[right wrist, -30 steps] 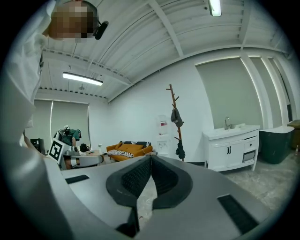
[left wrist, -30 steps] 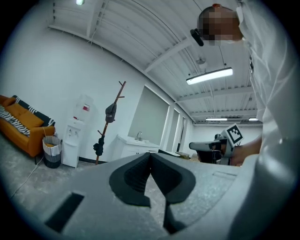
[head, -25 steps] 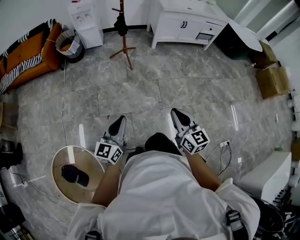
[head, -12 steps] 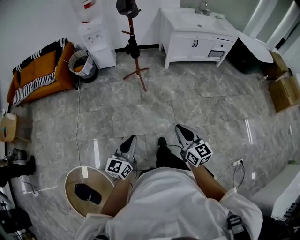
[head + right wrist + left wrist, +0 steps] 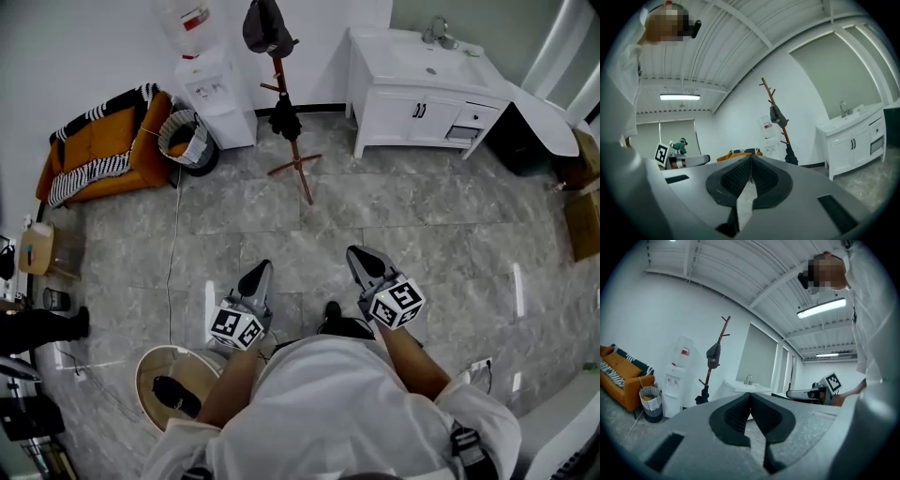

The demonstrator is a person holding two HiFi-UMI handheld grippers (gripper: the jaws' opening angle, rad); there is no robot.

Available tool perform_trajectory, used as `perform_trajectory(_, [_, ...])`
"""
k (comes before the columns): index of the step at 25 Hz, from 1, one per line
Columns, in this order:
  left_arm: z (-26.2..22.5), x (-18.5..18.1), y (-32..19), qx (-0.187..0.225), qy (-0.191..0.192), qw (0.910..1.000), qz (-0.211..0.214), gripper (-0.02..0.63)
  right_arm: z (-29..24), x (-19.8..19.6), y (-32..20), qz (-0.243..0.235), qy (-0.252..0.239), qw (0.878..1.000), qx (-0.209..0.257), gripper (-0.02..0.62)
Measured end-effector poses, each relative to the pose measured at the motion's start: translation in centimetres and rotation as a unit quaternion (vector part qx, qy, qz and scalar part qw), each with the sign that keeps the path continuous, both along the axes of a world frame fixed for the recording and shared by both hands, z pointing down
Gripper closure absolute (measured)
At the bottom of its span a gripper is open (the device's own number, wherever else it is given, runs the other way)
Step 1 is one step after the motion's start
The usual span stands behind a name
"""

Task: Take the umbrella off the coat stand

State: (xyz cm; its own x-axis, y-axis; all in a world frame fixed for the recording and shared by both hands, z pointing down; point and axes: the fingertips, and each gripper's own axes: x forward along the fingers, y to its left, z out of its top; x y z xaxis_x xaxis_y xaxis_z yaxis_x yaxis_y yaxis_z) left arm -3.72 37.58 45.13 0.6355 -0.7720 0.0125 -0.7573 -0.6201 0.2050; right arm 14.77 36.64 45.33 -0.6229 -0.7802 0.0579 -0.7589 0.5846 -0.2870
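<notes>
The wooden coat stand [image 5: 292, 141] stands on the grey floor by the far wall, some way ahead of both grippers. A dark cap [image 5: 265, 26] hangs on its top. A black folded umbrella [image 5: 284, 120] hangs lower on its pole. My left gripper [image 5: 255, 279] and right gripper [image 5: 364, 262] are held level in front of the person, both shut and empty. In the left gripper view the stand [image 5: 717, 357] and umbrella [image 5: 702, 397] lie left of the jaw tips [image 5: 750, 394]. In the right gripper view the stand [image 5: 774, 110] and umbrella [image 5: 790, 154] lie right of the tips [image 5: 751, 158].
A water dispenser [image 5: 214, 84], a waste bin [image 5: 187, 141] and an orange sofa [image 5: 103, 150] stand left of the stand. A white sink cabinet [image 5: 422, 89] is on its right. A round stool [image 5: 150, 370] bearing a black cap sits at the person's left. A cable [image 5: 172, 244] runs over the floor.
The person has walked toward the coat stand, which now sits nearer and lower in the head view. Both grippers moved forward with the person and stayed shut.
</notes>
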Motion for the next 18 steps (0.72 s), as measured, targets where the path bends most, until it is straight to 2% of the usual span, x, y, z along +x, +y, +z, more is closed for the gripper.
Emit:
perform_trajectory(7, [-1.4,2.2,-6.2,0.015,-0.005,0.9996,-0.025,0.597,-0.3,1.7,-7.3,-0.023,-0.020,1.000,0.004,0.580])
perform_trajectory(12, [-0.7,0.9,-8.6,0.007,-0.001,0.9991,-0.041,0.597,0.9,1.0,-9.9,-0.037,-0.030,0.999,-0.016,0.580])
perform_trajectory(18, [1.4,-0.5,-13.2,-0.017,0.008,0.9982,-0.057,0.597,2.5,0.3,-15.1,-0.043,-0.020,0.998,-0.034,0.580])
